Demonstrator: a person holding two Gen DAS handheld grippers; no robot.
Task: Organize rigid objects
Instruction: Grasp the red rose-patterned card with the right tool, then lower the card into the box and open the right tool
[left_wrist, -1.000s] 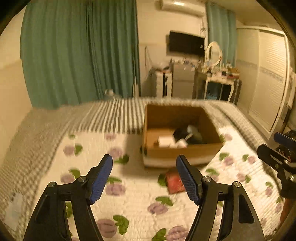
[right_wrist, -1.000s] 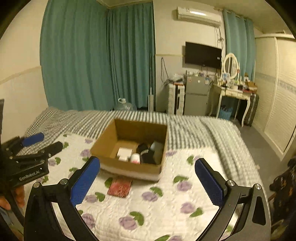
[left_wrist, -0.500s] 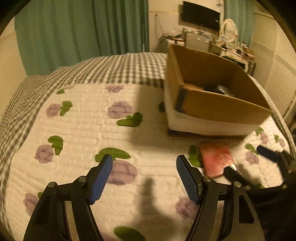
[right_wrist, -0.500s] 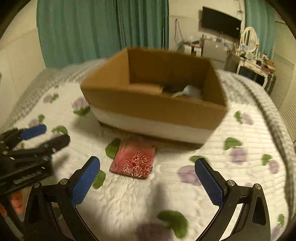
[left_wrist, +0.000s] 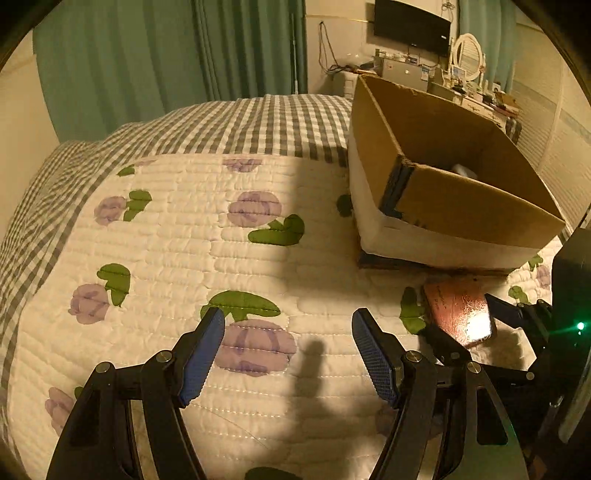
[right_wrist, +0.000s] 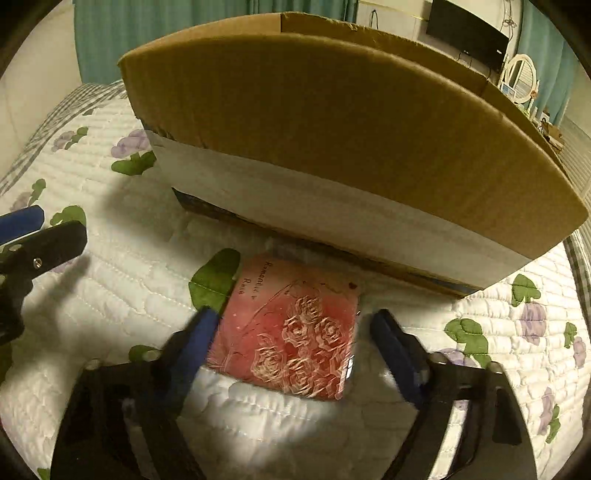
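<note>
Bedroom w/ green curtains (left_wrist: 155, 66), TV and dresser at the back, dim warm light. The bed quilt (left_wrist: 177, 251), white w/ purple flowers, is the work surface: soft and lumpy.

The box (right_wrist: 332, 122), open cardboard, sits on the quilt toward the far side; something pale shows inside in the left view, can't tell what.

The tin (right_wrist: 291, 332), flat, red, embossed roses, lies face up on the quilt just beside the box's near wall, not in it yet.

Right gripper (right_wrist: 291, 332) is low over the quilt, jaws part-open and straddling the tin: left pad at or very near its left edge, right pad apart from the right edge, w/ a gap. Blurred, so contact can't be confirmed. Nothing gripped yet.

Left gripper (left_wrist: 288, 354) hangs over bare quilt well left of the tin, jaws wide, empty.

Likely step: pinch the tin by its side edges, lift it into the box.

Risks, biggest first:
- Tin is thin and glossy; pads may ride over the top edge and squeeze it out flat instead of gripping.
- Quilt gives under pressure, so pads may snag fabric and lift it w/ the tin.
- Uneven pad contact could rotate or shove the tin against or under the box edge.
- Box wall is close and tall; a lift w/o enough height could knock it.
</note>
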